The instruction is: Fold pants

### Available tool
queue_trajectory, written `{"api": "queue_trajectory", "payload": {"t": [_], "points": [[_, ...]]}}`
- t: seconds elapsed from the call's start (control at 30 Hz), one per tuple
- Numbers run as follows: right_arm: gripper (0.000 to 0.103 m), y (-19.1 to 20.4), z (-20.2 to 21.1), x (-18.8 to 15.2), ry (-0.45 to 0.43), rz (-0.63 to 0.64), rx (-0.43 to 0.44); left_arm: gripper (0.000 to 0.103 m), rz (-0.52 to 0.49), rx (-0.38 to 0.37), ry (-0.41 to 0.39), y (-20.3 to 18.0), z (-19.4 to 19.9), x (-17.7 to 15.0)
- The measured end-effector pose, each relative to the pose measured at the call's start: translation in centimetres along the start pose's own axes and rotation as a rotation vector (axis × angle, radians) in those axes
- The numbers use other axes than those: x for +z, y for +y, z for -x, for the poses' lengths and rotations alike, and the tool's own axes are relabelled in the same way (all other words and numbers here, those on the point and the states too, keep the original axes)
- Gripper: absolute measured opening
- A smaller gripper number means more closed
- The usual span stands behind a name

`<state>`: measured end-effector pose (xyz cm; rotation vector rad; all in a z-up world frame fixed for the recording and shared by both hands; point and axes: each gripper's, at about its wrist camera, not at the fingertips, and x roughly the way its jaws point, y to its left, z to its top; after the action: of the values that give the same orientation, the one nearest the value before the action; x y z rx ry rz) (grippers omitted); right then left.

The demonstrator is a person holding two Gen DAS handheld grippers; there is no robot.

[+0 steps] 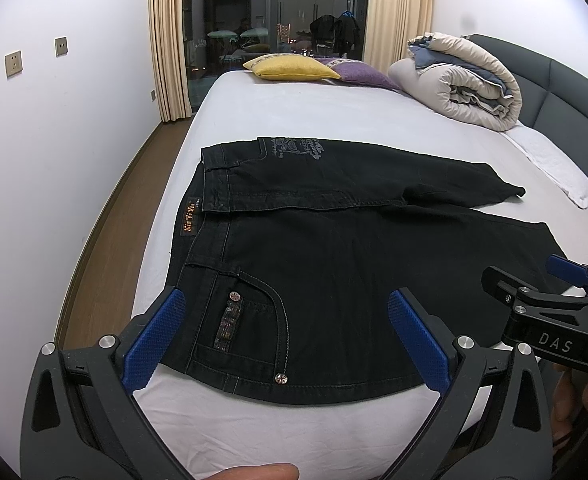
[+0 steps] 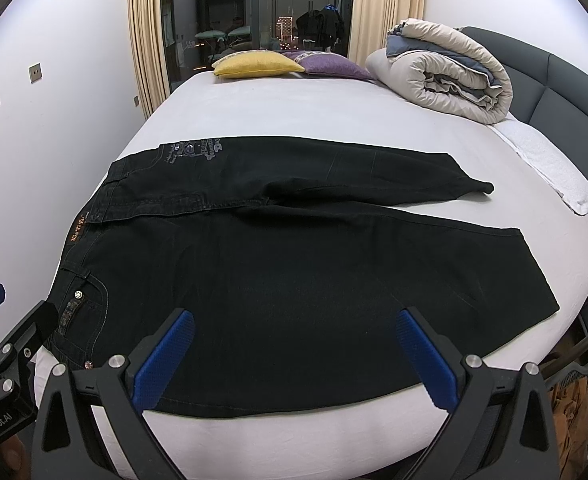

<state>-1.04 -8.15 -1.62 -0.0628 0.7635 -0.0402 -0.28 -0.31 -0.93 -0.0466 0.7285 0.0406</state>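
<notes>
The black pants (image 2: 294, 264) are spread flat on the bed (image 2: 294, 108), waistband at 9 o'clock, legs toward 3 o'clock. The left gripper (image 1: 286, 340) and right gripper (image 2: 294, 356) are held spread wide above the near edge, nothing pinched. The near leg's edge is best pinched at both ends and carried toward 12 o'clock, seams aligned.

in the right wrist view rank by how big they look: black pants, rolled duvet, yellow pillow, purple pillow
1. black pants, nearest the camera, which inflates them
2. rolled duvet
3. yellow pillow and purple pillow: look alike, and the purple one is partly hidden, so unranked
</notes>
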Motion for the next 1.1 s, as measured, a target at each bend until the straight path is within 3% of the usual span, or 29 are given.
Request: {"api": "queue_trajectory", "payload": {"t": [0.8, 1.0, 1.1], "points": [[0.103, 0.9, -1.2, -1.1, 0.013, 0.002, 0.009, 0.103, -0.010, 0.014, -0.008, -0.3, -0.6, -0.2], [0.103, -0.6, -2.2, 0.1, 0.011, 0.024, 0.087, 0.103, 0.000, -0.062, 0.049, 2.4, -3.9, 2.8], [0.103, -1.7, -3.0, 1.4, 0.006, 0.053, 0.159, 0.103, -0.041, -0.091, 0.009, 4.1, -6.1, 5.7]]}}
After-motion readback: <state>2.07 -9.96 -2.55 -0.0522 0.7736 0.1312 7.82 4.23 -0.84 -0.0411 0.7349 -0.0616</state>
